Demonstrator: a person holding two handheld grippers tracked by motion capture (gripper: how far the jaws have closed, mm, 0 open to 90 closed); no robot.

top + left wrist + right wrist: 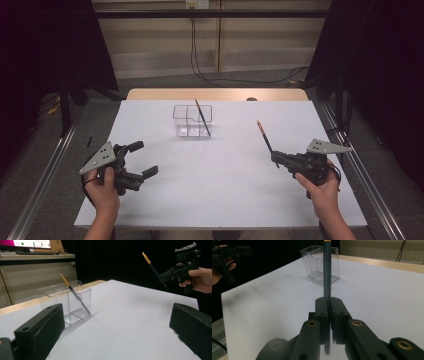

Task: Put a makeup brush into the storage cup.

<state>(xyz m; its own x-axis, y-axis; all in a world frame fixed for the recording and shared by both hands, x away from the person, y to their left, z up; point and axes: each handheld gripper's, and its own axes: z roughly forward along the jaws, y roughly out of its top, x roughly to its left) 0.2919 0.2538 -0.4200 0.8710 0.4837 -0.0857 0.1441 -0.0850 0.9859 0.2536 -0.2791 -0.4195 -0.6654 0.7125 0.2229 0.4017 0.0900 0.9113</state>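
Two paintbrushes logged: one leans tip-up in the clear divided holder point(192, 120) at the table's far middle, the other, a dark-handled paintbrush point(264, 136), I hold clamped in my right gripper point(276, 157) above the sheet's right side, while my left gripper point(142, 159) waits near left, jaws spread wide.

Each black hand-held gripper point(134, 159) seemingly carries a grey triangular plate.

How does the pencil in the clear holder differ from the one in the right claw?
The holder pencil leans inside the clear holder, untouched; the held pencil is clamped in the right claw, lifted off the table. Both are dark and slim with a gold band near the top.
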